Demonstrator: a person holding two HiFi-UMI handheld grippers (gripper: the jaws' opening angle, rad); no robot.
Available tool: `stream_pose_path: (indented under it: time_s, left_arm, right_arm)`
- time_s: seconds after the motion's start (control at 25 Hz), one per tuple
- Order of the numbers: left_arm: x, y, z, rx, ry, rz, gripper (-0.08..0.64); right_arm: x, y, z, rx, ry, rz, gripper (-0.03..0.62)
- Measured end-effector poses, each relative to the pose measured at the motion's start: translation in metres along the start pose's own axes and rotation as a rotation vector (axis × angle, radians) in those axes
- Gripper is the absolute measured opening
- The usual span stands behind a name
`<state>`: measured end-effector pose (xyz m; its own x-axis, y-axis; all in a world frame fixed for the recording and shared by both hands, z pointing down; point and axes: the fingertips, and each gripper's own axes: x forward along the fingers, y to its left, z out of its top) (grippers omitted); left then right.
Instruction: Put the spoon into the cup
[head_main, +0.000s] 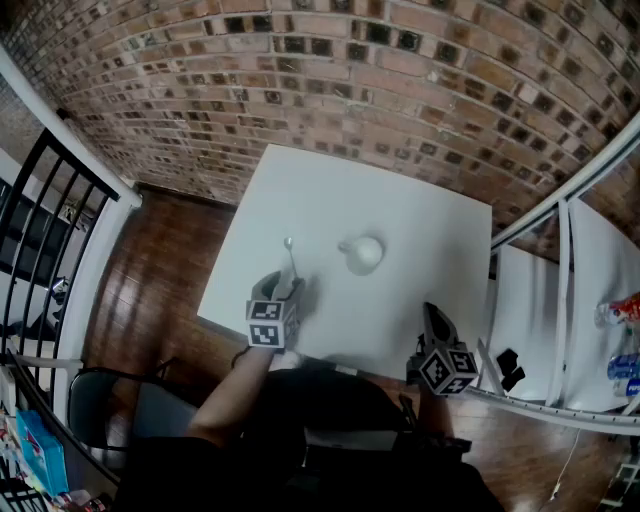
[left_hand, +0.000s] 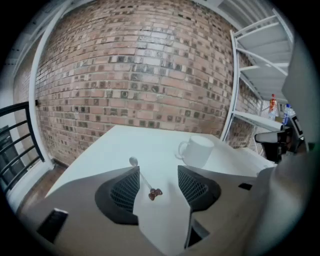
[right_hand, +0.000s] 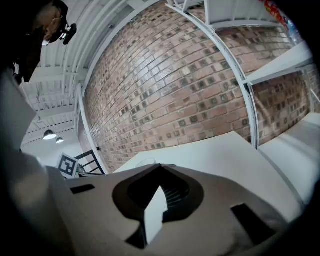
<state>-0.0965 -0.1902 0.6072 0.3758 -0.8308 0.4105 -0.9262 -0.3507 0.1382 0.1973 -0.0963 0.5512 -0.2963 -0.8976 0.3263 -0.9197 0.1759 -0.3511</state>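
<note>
Fingers (left_hand: 125, 192) of the left gripper (left_hand: 158, 171) stood spread astride the spoon (left_hand: 143, 178) — apparently ready to pinch its handle.

Ahead of you, a red-brown brick wall (head_main: 350, 80) rises behind a square white table (head_main: 420, 230). Dark wooden floor (head_main: 160, 270) lies beneath it. A black railing (head_main: 40, 220) runs along your left, and white metal shelving (head_main: 560, 300) stands on your right.
</note>
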Motion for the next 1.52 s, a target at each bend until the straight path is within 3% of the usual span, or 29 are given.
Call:
stream_pose_path:
  time_s: [0.36, 0.52, 0.72, 1.16, 1.4, 1.52]
  left_arm:
    - [0.039, 0.016, -0.057, -0.053, 0.183, 0.16, 0.242]
    - [0.053, 0.013, -0.061, -0.061, 0.224, 0.162, 0.242]
    - [0.054, 0.013, -0.067, -0.002, 0.217, 0.203, 0.222]
    - [0.037, 0.032, -0.07, 0.04, 0.261, 0.142, 0.241]
    - [0.031, 0.037, -0.072, 0.098, 0.259, 0.06, 0.185]
    - [0.028, 0.044, -0.073, 0.114, 0.265, 0.054, 0.129]
  right_arm:
    - [-0.012, -0.017, -0.009, 0.027, 0.021, -0.03, 0.005]
    - [-0.012, -0.022, -0.013, 0.034, 0.037, -0.035, 0.005]
    - [-0.006, -0.02, -0.008, 0.035, 0.023, -0.031, 0.005]
    - [0.01, 0.004, -0.004, 0.046, 0.0, 0.009, 0.005]
    - [0.015, 0.012, -0.008, 0.046, 0.0, 0.01, 0.005]
    - [0.015, 0.016, -0.009, 0.045, 0.001, 0.007, 0.005]
